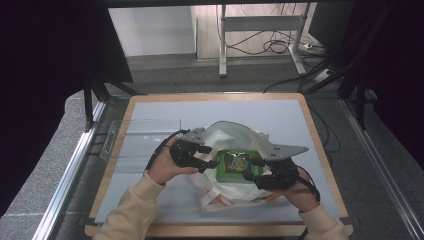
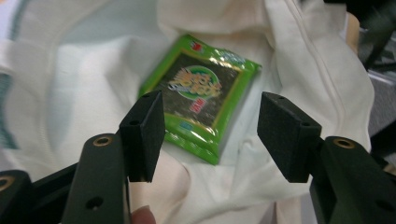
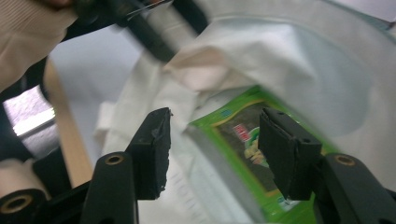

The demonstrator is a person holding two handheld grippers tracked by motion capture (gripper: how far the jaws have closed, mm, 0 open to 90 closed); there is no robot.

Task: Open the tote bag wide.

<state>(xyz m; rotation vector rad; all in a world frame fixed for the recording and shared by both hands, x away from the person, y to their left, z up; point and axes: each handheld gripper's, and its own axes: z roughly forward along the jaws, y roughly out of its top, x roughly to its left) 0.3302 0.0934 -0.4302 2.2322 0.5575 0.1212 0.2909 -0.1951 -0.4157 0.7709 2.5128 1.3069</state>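
Green snack packet (image 1: 236, 166) lies flat on the white cloth bag (image 1: 235, 137), at its middle. Left gripper (image 1: 207, 159) just left of the packet, right gripper (image 1: 254, 169) at its right edge. Both have jaws apart, gripping nothing.

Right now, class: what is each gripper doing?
Left gripper: open, holding nothing, above the green packet.
Right gripper: open, holding nothing.
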